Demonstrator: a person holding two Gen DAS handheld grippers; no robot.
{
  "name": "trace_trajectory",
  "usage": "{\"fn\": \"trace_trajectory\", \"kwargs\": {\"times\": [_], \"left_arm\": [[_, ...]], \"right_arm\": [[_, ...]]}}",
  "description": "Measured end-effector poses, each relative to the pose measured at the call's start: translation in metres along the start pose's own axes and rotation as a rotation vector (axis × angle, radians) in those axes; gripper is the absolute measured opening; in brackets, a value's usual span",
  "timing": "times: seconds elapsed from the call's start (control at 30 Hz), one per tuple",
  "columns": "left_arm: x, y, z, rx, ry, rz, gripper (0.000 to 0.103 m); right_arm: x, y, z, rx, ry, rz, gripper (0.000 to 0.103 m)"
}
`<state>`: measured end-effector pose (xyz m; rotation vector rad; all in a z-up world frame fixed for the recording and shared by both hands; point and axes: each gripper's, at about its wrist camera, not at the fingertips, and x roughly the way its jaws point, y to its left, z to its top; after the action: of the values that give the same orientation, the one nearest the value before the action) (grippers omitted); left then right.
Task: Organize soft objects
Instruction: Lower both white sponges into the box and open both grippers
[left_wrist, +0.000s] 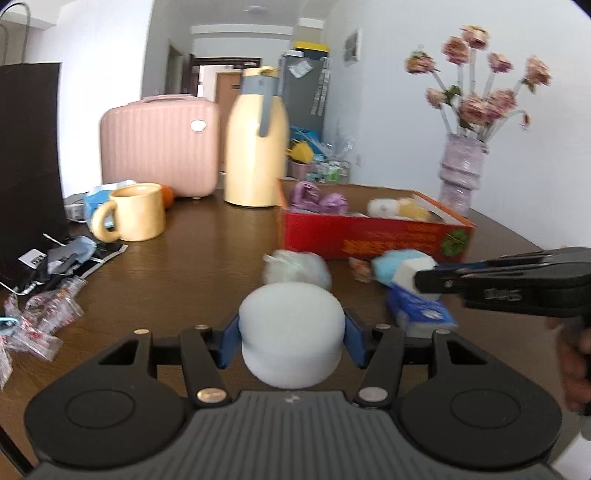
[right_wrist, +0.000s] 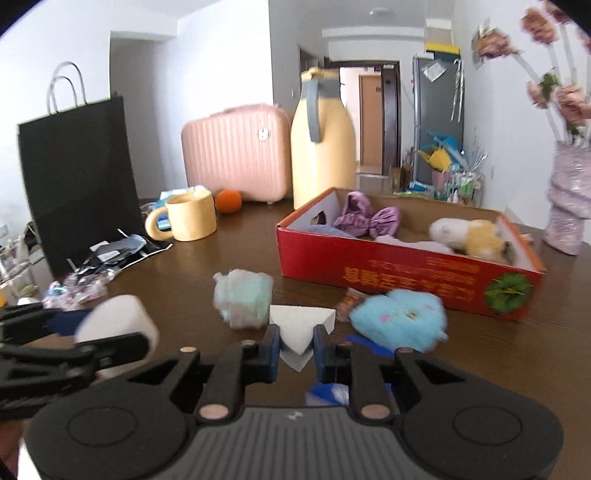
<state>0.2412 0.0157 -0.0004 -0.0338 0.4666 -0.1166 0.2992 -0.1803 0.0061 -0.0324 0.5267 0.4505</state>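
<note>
My left gripper (left_wrist: 291, 339) is shut on a round white sponge (left_wrist: 290, 332), held above the brown table; it also shows in the right wrist view (right_wrist: 114, 325). My right gripper (right_wrist: 296, 350) is shut on a white triangular sponge (right_wrist: 299, 326), which also shows in the left wrist view (left_wrist: 415, 275). A red cardboard box (right_wrist: 388, 266) ahead holds a purple bow (right_wrist: 365, 218) and a white-and-yellow plush (right_wrist: 465, 232). A pale green fluffy bundle (right_wrist: 243, 295) and a light blue plush (right_wrist: 399, 321) lie on the table before the box.
A yellow mug (right_wrist: 188, 218), an orange (right_wrist: 228, 200), a cream thermos (right_wrist: 321, 147), a pink case (right_wrist: 236, 151) and a black paper bag (right_wrist: 77, 177) stand at the back left. A flower vase (right_wrist: 569, 199) stands right. Wrappers (left_wrist: 40, 314) litter the left. A blue packet (left_wrist: 421, 310) lies under my right gripper.
</note>
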Motion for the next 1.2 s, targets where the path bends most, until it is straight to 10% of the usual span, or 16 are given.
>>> {"fn": "trace_trajectory", "kwargs": {"times": [0.23, 0.6, 0.93, 1.2], "left_arm": [[-0.013, -0.044, -0.002, 0.053, 0.008, -0.080, 0.057], [0.024, -0.044, 0.062, -0.022, 0.004, -0.221, 0.057], [0.222, -0.065, 0.196, -0.028, 0.138, -0.212, 0.057], [0.352, -0.080, 0.184, -0.023, 0.292, -0.097, 0.058]], "right_arm": [[-0.068, -0.024, -0.031, 0.098, -0.043, -0.047, 0.019], [-0.062, -0.057, -0.013, 0.109, -0.104, -0.043, 0.019], [0.062, -0.141, 0.107, 0.034, -0.081, -0.108, 0.019], [0.188, -0.182, 0.131, -0.054, 0.134, -0.137, 0.022]]}}
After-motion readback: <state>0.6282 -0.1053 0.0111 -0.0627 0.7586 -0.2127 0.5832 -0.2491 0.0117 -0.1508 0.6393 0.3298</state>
